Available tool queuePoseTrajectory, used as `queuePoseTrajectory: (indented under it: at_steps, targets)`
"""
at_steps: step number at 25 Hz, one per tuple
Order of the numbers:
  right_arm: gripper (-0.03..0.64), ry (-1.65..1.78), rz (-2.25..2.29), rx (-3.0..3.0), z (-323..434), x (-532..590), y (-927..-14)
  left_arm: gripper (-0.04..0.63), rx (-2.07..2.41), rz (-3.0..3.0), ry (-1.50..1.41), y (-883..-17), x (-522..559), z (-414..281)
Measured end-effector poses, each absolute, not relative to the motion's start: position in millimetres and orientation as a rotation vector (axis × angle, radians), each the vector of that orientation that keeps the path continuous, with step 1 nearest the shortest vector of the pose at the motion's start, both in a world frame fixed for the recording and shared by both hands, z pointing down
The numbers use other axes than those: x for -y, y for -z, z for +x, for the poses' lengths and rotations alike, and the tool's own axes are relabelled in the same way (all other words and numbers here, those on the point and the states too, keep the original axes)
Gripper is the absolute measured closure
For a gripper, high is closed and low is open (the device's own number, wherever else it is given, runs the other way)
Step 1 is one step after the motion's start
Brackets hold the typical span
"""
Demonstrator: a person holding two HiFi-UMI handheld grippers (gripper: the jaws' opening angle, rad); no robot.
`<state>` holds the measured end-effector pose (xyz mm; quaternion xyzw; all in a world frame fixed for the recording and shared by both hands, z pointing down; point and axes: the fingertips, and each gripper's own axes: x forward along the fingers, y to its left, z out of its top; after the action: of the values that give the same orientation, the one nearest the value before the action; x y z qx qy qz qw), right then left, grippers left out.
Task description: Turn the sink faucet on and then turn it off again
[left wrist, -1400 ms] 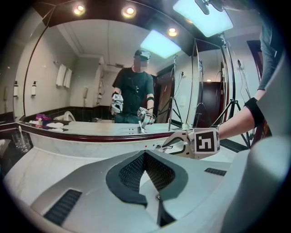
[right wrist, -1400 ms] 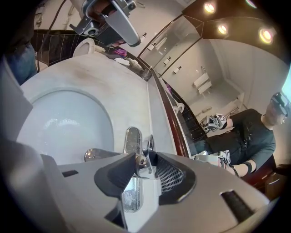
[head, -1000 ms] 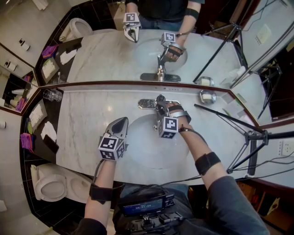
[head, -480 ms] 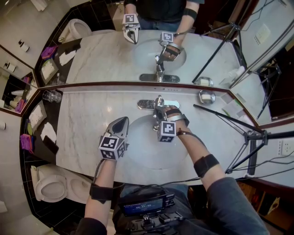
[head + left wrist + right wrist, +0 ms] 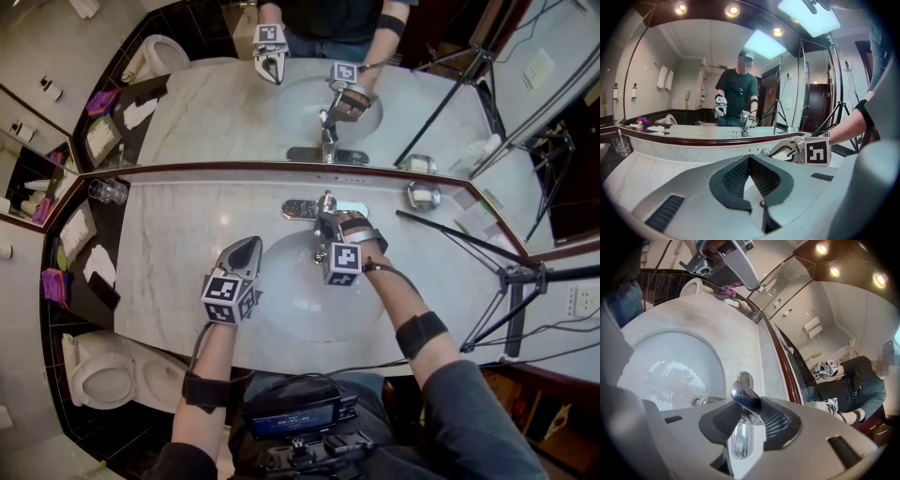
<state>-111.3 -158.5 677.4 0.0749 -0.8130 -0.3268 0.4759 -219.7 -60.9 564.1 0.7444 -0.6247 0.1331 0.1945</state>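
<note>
grey right gripper (image 5: 750, 420) had just been closing its jaws and was pinching the shiny chrome faucet lever (image 5: 741, 393), behind the white oval sink basin (image 5: 661, 357). lever likely rigid and slick, so best gripped near its tip. grey left gripper (image 5: 749, 174) stayed pressed together, empty, unmoved from the earlier frame.

Marble counter (image 5: 178, 253) under a wide mirror (image 5: 216, 122), toilet (image 5: 101, 380) beside.
</note>
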Motion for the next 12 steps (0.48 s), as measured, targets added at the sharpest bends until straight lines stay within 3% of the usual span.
queuePoseTrajectory:
  at_steps: [12]
  targets:
    - [0.468,0.689,0.291,2.013,-89.3,158.3,-655.8,0.598,1.776,2.092,-0.364,-552.5,49.3,-220.9]
